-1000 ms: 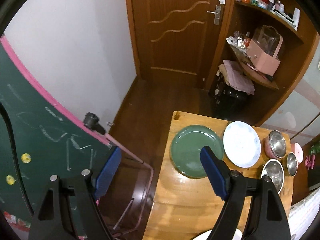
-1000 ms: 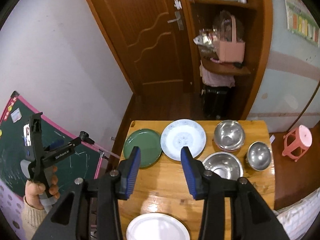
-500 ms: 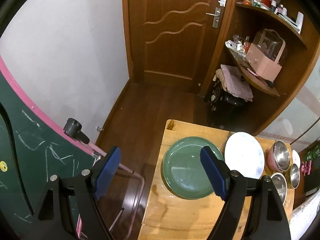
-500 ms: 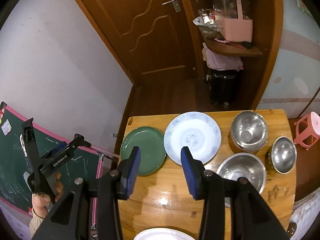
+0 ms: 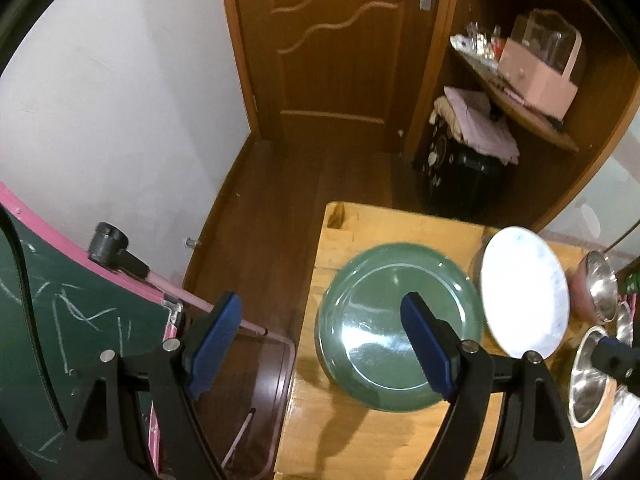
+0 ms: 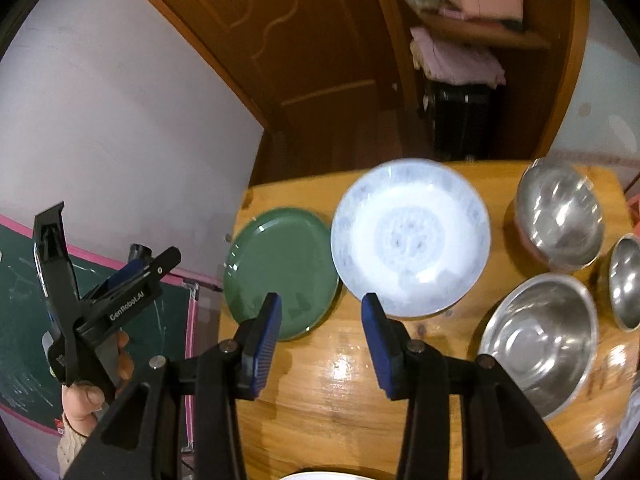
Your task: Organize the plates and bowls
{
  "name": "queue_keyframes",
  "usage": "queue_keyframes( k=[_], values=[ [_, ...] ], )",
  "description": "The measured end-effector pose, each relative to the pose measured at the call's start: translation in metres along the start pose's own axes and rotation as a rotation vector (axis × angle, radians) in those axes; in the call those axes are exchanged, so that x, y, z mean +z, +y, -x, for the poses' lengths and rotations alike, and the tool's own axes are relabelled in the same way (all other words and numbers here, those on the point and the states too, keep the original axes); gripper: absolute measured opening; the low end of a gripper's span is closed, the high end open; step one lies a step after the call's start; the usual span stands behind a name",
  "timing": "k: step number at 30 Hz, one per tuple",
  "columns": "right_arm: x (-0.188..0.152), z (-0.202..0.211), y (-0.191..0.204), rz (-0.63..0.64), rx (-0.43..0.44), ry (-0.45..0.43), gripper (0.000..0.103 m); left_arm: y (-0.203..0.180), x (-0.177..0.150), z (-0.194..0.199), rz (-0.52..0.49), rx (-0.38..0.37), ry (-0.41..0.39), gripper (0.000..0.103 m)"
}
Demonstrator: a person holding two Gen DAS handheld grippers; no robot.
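A green plate (image 5: 384,320) (image 6: 276,264) lies at the left end of the wooden table (image 6: 340,384), touching a white plate with a pale blue pattern (image 6: 412,240) (image 5: 524,292). Three steel bowls (image 6: 560,216) (image 6: 540,340) (image 6: 626,280) stand to the right. My left gripper (image 5: 320,312) hangs open over the table's left edge, its right finger above the green plate. My right gripper (image 6: 322,306) is open and empty, above the near rims of both plates. A hand (image 6: 88,396) holds the left gripper (image 6: 100,292) off the table's left side.
Another white plate's rim (image 6: 320,476) shows at the near table edge. A green chalkboard with a pink frame (image 5: 60,320) stands left of the table. Behind are a wooden door (image 5: 340,40), a corner shelf (image 5: 520,92) and a black case (image 5: 460,172).
Both grippers have come down and forward toward the table, so the plates look larger and closer. Neither jaw gap has changed.
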State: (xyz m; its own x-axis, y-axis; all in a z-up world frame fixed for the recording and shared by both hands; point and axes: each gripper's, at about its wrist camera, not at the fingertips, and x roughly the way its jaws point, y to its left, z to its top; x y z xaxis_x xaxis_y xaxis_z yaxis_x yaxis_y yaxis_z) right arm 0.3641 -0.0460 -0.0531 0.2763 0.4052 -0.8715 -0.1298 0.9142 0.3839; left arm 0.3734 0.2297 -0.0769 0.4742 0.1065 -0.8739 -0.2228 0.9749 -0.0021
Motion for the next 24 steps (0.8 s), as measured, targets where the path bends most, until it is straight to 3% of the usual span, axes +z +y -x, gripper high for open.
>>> queue_keyframes(
  k=[9, 14, 24],
  values=[
    [-0.020, -0.066, -0.015, -0.090, 0.080, 0.104, 0.042, 0.005, -0.005, -0.057, 0.016, -0.005, 0.071, 0.080],
    [-0.023, -0.091, -0.011, -0.119, 0.112, 0.134, 0.042, 0.021, -0.006, -0.084, 0.081, -0.050, 0.123, 0.067],
    [-0.026, -0.118, -0.009, -0.148, 0.111, 0.141, 0.041, 0.036, -0.013, -0.117, 0.139, -0.111, 0.182, 0.051]
  ],
)
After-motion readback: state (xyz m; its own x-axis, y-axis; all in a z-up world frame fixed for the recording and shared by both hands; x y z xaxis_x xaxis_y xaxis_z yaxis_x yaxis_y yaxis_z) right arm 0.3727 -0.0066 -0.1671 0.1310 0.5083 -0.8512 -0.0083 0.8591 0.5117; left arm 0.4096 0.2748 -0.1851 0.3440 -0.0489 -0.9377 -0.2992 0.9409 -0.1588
